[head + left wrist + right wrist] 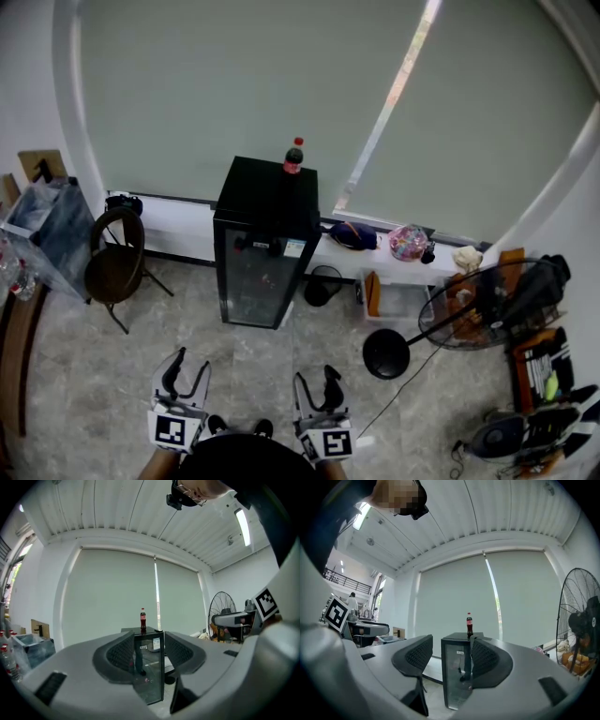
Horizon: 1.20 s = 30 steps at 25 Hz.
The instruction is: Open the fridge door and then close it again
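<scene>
A small black fridge (265,246) with a glass door stood on the tiled floor (187,328), backed against the low white ledge (375,248) under the drawn blind (234,84). Its door looked shut, flush with the cabinet, though the dark glass made the inside hard to read. A cola bottle (294,157) stood upright on the fridge top, near the back edge.

The left gripper (187,367) and the right gripper (317,382) were held side by side in front of the person, both pointing level at the fridge and well apart from it. The left fingers (119,656) stood apart with nothing between them; the fridge showed far off through the gap. The right fingers (415,656) were apart as well and empty.

A chair (117,262) stood left of the fridge, a floor fan (469,305) to its right.
</scene>
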Motion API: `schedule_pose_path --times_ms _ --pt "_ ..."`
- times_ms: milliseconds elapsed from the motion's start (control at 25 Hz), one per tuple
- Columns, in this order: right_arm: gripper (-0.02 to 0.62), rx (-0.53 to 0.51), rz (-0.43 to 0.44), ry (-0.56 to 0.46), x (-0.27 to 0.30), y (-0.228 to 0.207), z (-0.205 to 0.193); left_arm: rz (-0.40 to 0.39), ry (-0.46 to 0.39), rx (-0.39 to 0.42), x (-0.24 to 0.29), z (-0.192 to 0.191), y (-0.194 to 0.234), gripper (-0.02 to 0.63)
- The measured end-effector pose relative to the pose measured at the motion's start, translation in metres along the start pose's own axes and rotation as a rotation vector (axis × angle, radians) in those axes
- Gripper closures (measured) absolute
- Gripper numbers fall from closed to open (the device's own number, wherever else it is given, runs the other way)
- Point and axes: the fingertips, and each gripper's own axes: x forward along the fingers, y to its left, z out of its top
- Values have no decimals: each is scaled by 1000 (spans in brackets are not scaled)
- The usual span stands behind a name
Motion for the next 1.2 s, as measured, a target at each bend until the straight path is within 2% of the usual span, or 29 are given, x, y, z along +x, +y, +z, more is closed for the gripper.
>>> schedule_pose_path --times_ms 440,680,1200 --pt "208 21 -1 22 3 -1 -7 0 13 28 2 -2 4 241" --pt "149 26 13 15 4 3 -9 42 6 43 2 -3 13 83" --pt "146 13 11 35 6 24 -6 67 21 30 -20 -6 40 67"
